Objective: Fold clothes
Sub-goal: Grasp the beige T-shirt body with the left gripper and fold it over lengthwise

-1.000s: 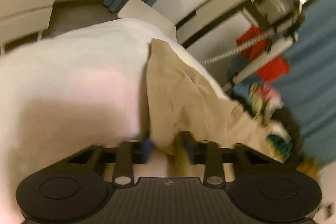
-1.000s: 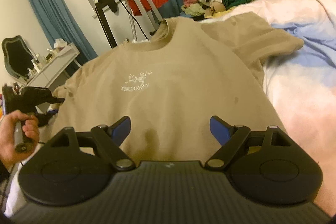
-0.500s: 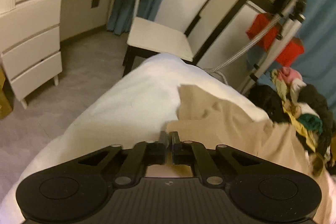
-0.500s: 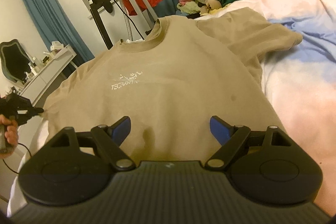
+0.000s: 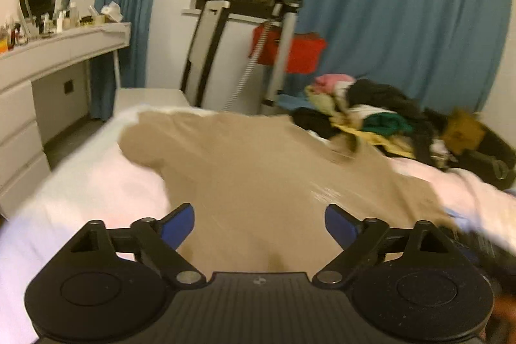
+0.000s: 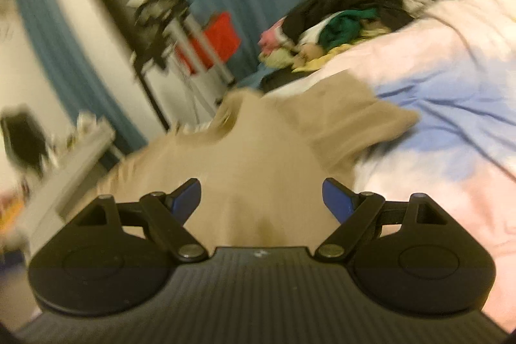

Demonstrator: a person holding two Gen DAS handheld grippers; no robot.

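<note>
A tan T-shirt lies spread flat, front up, on the white and pale-blue bed. It also shows in the right wrist view, with its collar away from me and one sleeve out to the right. My left gripper is open and empty, just above the shirt's near part. My right gripper is open and empty too, over the shirt's lower hem. Both views are blurred by motion.
A heap of mixed clothes lies at the far end of the bed, also in the right wrist view. A white dresser with a mirror stands left. A stand with red parts is by the blue curtain.
My left gripper was shut at the shirt's left sleeve edge; it has opened, let go and swung over the shirt body. My right gripper stayed open and shifted over the hem.
</note>
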